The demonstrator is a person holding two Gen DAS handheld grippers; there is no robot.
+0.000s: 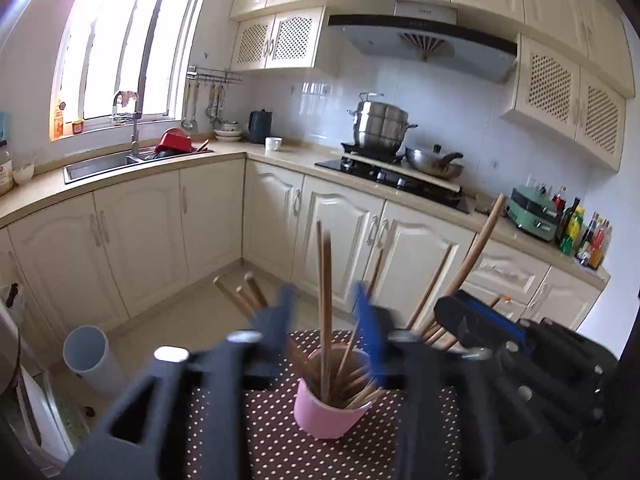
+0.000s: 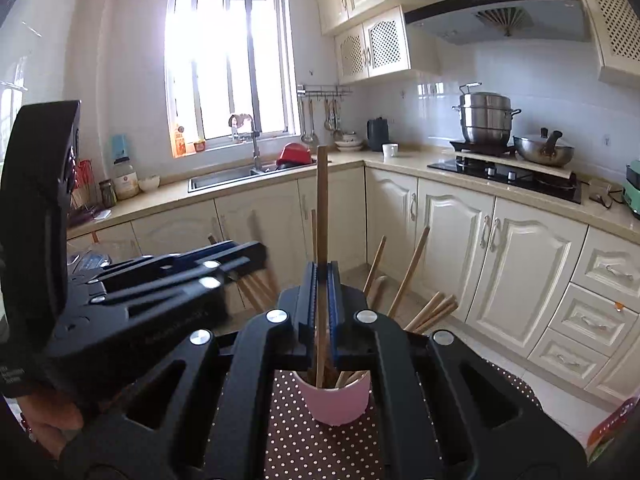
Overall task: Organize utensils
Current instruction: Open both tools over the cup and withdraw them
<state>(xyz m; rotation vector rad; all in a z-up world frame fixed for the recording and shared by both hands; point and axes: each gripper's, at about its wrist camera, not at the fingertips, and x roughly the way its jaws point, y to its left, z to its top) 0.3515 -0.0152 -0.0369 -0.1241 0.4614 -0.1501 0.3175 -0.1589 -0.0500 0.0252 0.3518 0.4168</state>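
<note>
Dotted tablecloth (image 2: 304, 440), pink cup (image 2: 340, 404) rim behind right gripper (image 2: 323, 280).

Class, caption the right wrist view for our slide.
Right gripper shut on a wooden utensil standing upright in the pink cup.

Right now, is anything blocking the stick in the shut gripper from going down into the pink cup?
Nothing visible. The right gripper holds the chopstick upright, directly over the pink cup, already among other chopsticks.

1 pink cup (image 2: 334, 400) — 2 tools (image 2: 323, 280) — 1 steel pot (image 2: 486, 118)
</note>
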